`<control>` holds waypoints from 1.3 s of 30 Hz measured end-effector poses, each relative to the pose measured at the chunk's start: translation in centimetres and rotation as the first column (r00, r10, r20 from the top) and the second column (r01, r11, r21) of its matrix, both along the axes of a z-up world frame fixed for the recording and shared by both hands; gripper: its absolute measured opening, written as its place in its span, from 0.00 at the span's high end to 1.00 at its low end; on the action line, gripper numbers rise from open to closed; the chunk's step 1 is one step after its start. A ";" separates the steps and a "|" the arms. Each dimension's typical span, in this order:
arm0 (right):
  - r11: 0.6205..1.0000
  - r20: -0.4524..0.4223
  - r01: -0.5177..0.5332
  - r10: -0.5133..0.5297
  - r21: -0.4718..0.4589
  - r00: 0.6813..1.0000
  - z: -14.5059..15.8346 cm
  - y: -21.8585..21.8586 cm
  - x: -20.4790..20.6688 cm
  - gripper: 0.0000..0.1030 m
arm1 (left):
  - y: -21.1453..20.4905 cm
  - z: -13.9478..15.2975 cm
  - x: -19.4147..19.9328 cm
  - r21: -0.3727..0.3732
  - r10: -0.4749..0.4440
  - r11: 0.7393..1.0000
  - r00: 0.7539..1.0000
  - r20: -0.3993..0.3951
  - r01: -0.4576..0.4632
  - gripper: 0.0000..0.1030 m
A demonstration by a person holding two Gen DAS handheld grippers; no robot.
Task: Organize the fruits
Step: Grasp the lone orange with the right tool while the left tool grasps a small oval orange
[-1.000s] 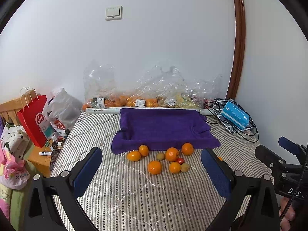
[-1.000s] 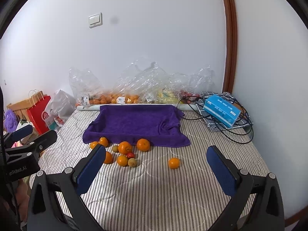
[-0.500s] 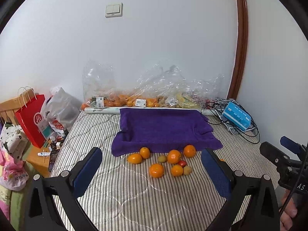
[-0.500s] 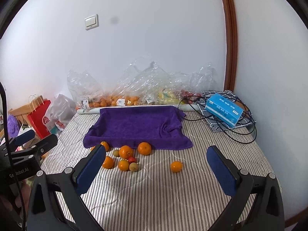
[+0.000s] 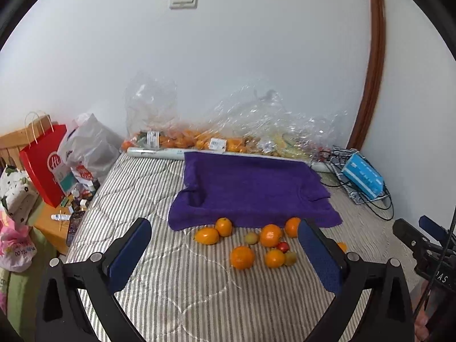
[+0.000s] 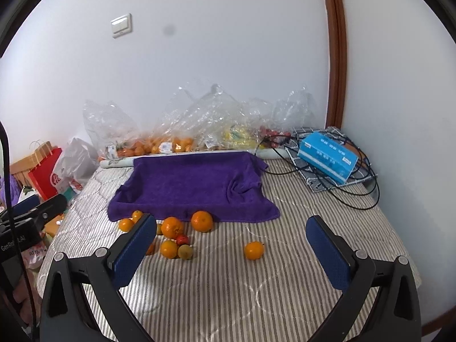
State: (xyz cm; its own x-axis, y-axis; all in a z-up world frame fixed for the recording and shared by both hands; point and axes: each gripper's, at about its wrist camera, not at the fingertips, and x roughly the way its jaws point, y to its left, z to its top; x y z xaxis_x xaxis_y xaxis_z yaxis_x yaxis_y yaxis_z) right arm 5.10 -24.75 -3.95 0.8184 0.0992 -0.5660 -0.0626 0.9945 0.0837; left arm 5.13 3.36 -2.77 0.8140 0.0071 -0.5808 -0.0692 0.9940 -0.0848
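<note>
Left gripper [image 5: 223, 252] and right gripper [image 6: 231, 252], fingers spread wide, both empty, above the striped bed [image 6: 228, 290]; a cluster of oranges [image 5: 241, 257] and small fruits just before the purple towel [image 6: 196, 183]; one orange [image 6: 254, 250] lies apart; bagged fruit [image 5: 199, 141] lines the wall.

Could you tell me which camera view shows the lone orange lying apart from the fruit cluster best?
The right wrist view: the lone orange lies in full sight on the striped bedcover. In the left wrist view it is mostly hidden behind a finger of the left gripper.
</note>
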 end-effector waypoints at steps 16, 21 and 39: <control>0.999 -0.165 0.039 -0.040 -0.008 0.985 -11.7 -2.1 6.3 0.20 | 2.3 -9.6 6.4 -0.026 0.025 0.999 0.980 -0.195 -0.031 0.13; 1.000 -0.215 0.023 -0.020 0.010 0.976 -14.3 -2.1 7.6 0.31 | 3.0 -11.1 7.1 -0.066 0.008 0.997 0.969 -0.247 -0.025 0.27; 1.000 -0.258 -0.009 0.008 -0.005 0.966 -16.9 -1.9 9.7 0.67 | 3.0 -13.9 10.5 -0.019 0.012 1.000 0.962 -0.274 -0.018 0.30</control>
State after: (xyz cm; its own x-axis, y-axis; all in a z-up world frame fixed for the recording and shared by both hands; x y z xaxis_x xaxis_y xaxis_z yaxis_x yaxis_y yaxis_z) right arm 14.80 -26.66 -20.89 0.6439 0.1014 -0.7583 -0.0480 0.9946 0.0923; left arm 15.62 6.33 -16.68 0.6237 0.0034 -0.7817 -0.1075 0.9909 -0.0814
